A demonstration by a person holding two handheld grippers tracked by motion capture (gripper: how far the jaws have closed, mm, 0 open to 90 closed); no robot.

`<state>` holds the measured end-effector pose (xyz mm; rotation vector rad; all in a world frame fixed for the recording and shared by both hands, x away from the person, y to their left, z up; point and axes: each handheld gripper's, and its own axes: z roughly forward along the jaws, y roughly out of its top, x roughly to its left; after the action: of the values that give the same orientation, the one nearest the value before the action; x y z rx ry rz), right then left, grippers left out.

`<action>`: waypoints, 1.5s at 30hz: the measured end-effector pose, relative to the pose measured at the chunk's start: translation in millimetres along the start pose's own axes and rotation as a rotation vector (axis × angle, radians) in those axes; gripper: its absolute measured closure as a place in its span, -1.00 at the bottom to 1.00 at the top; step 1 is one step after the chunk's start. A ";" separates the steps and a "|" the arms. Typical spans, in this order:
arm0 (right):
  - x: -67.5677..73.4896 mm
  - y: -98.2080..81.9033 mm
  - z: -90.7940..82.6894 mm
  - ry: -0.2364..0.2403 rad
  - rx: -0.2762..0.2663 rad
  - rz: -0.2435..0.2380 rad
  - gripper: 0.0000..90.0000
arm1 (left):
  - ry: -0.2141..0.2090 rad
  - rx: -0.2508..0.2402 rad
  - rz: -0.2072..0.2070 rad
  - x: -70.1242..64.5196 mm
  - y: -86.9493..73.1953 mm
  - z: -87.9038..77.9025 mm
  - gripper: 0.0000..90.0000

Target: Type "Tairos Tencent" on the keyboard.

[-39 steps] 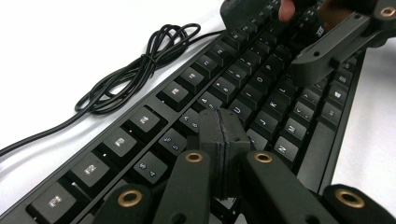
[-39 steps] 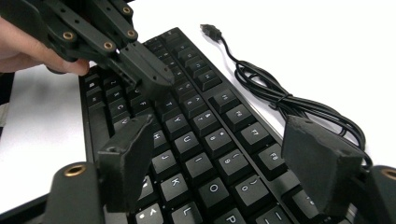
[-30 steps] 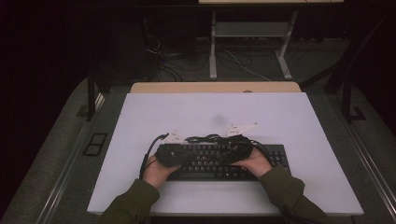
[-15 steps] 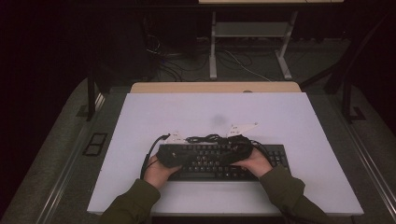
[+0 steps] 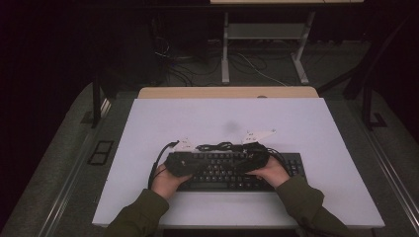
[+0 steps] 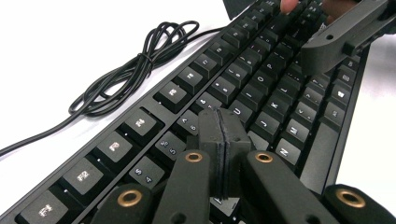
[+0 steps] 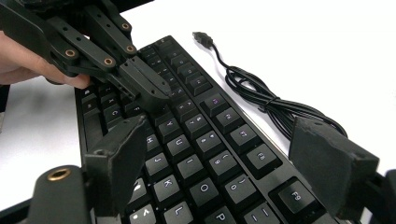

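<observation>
A black keyboard (image 5: pixel 232 173) lies on the white table top (image 5: pixel 222 118), nearer the front edge. Its bundled black cable (image 6: pixel 135 65) rests just behind it, with the USB plug (image 7: pixel 202 37) free on the table. My left gripper (image 6: pixel 222 122) is shut, nothing between the pads, its tip low over the number and upper letter rows. It also shows from the right gripper view (image 7: pixel 156 93), down among the keys. My right gripper (image 7: pixel 224 161) hovers open over the keyboard's right half, one jaw above the letter keys, the other past the function row. In the high view, left gripper (image 5: pixel 190 162) and right gripper (image 5: pixel 247 159) point at each other.
A wooden strip (image 5: pixel 227 92) borders the white top at the back. Beyond it, in the dark, stand a metal frame (image 5: pixel 267 34) and floor cables. Bare white surface lies behind and to both sides of the keyboard. A person's hand (image 7: pixel 28 60) holds the left gripper.
</observation>
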<state>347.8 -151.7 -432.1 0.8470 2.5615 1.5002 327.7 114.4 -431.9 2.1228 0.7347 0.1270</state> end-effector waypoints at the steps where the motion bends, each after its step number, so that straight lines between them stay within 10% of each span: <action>1: 0.0 -0.2 -0.1 0.002 -0.001 -0.001 -0.58 | -0.001 -0.001 0.000 0.0 0.2 -1.0 0.96; 27: -0.8 -3.8 -14.2 -0.009 -0.013 -0.004 -0.58 | 0.021 -0.075 -0.033 5.5 -15.0 -33.2 -0.32; 45: -0.6 -24.7 -51.6 -0.039 -0.037 0.018 -0.59 | 0.032 -0.106 -0.052 3.8 -37.2 -60.4 -0.75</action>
<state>321.7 -202.1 -425.3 0.8886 2.4972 1.5150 293.2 176.0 -423.3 2.0039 0.7846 0.1682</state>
